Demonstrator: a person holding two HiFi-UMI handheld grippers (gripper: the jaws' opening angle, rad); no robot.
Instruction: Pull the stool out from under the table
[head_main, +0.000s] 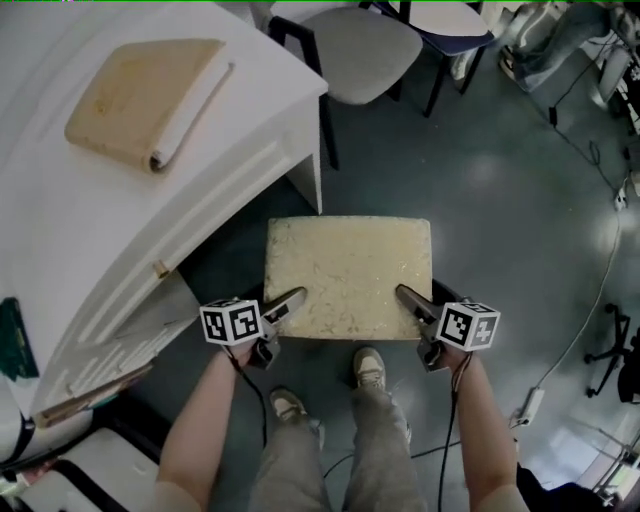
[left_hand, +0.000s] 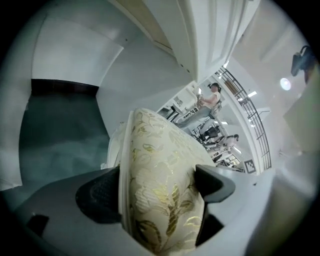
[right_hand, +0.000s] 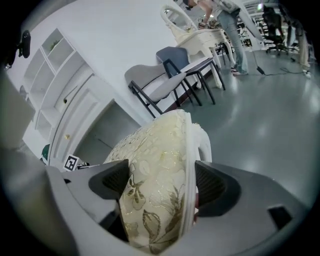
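The stool has a cream seat with a gold floral pattern and a white frame. It stands on the grey floor just out from the white table, right in front of my feet. My left gripper is shut on the stool's near left edge, the cushion pressed between both jaws. My right gripper is shut on the near right edge, the cushion and white rim filling the gap between its jaws.
A tan folded pad lies on the table top. Two chairs stand behind the stool, beyond the table's corner. Cables and a wheeled base lie on the floor at the right.
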